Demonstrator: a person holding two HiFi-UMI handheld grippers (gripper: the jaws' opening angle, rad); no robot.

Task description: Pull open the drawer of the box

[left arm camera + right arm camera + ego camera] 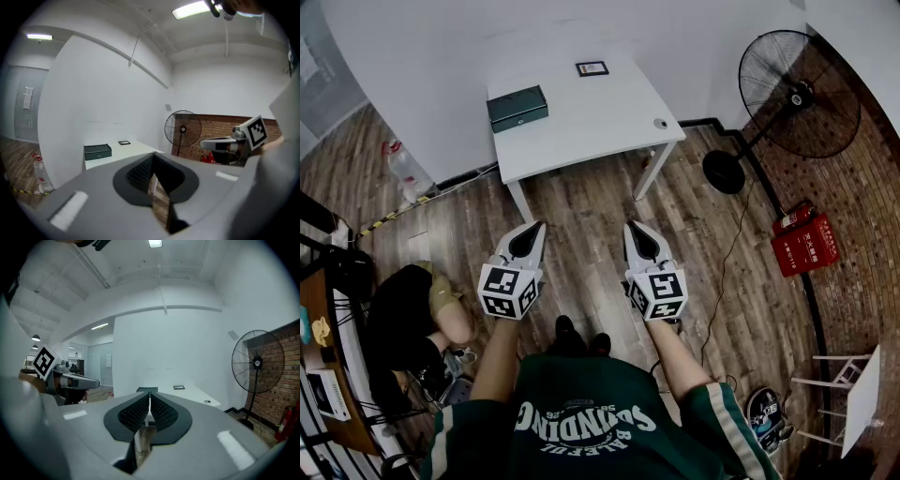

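The dark green box (517, 108) lies near the left edge of a white table (600, 122) across the room; its drawer looks closed. Both grippers are held over the wooden floor, well short of the table. My left gripper (536, 226) is shut, jaws meeting at the tip with nothing between them. My right gripper (632, 227) is shut and empty too. In the left gripper view the box (97, 151) stands far off to the left of the jaws (152, 158). In the right gripper view the box (146, 389) shows just past the closed tips (149, 393).
A small black frame (592, 68) and a small round thing (661, 123) lie on the table. A standing fan (797, 94) and red fire extinguishers (806, 239) are at the right. A crouched person (422, 314) is at the left, beside a bottle (403, 169).
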